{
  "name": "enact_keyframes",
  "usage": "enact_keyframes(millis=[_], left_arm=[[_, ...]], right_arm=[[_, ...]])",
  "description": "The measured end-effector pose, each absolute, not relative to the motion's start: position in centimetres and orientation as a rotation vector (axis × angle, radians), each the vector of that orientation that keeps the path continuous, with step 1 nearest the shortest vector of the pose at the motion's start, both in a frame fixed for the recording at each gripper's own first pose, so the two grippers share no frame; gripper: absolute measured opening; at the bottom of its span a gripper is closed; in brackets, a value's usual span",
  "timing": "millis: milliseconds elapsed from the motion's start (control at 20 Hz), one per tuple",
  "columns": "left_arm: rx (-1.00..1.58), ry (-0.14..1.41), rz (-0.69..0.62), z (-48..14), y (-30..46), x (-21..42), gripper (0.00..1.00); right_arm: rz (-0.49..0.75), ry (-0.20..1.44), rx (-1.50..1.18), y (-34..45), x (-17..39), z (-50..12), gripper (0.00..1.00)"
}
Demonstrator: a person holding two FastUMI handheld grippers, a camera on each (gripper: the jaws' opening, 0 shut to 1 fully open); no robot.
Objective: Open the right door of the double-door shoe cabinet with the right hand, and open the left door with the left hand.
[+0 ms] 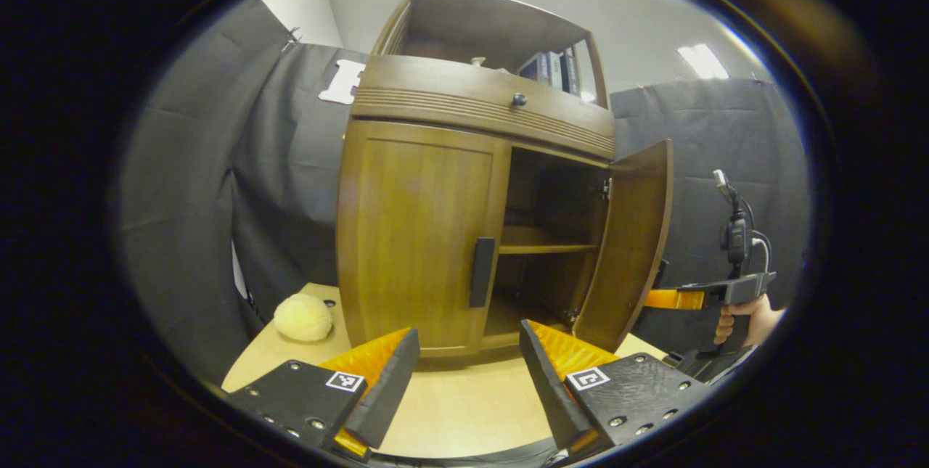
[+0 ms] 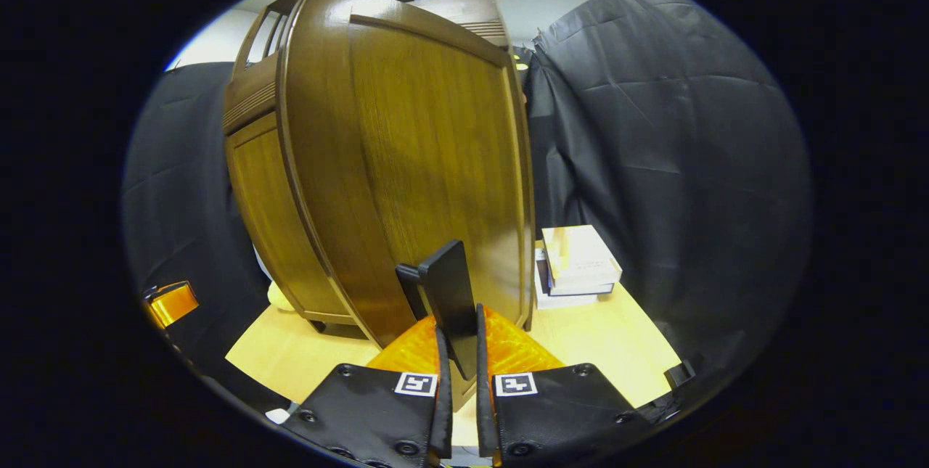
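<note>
cabinet interior (image 1: 541, 199) dim | book spines (image 1: 555, 69) too small to tell

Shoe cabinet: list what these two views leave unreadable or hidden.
- Lower shelf space behind the left door: left gripper view, the shut door covers it.
- Cabinet interior: right gripper view, the swung-open right door blocks it.
- Right handle's lower end: right gripper view, hidden between the right tool fingers.
- Book titles on the top shelf: left gripper view, too small.
- Yellow ball material: left gripper view, too blurred to tell.
</note>
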State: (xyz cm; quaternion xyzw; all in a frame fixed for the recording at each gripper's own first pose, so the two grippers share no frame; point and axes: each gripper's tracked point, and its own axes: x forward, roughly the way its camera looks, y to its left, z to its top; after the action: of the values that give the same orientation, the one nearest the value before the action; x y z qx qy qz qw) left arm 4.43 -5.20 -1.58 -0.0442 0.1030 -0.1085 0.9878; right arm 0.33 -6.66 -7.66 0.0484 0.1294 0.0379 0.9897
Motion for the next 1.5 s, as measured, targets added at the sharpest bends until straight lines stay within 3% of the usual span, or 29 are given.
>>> enact_keyframes(millis=[250,650,900,1100,1500], left_arm=[[-0.078,0.194,-0.228,-1.6,-5.6,6.2,0.87],[-0.077,0.193,-0.128,-0.1,-11.4,4.8,0.87],[-0.056,0.19,-0.032,-0.1,-14.8,3.2,0.86],[-0.07,0.223,0.022,-1.5,-16.9,1.7,0.86],[-0.079,0.228,0.012,-0.7,-17.0,2.8,0.87]], right_arm=[[0.076,0.272,0.152,-10.5,-0.6,-7.8,0.13],[0.285,0.278,0.052,-13.9,-0.4,-7.6,0.13],[0.355,0.268,0.052,-17.4,0.0,-7.6,0.13],[0.359,0.271,0.077,-19.8,0.6,-7.6,0.14],[0.337,0.269,0.071,-19.7,0.7,-7.5,0.12]])
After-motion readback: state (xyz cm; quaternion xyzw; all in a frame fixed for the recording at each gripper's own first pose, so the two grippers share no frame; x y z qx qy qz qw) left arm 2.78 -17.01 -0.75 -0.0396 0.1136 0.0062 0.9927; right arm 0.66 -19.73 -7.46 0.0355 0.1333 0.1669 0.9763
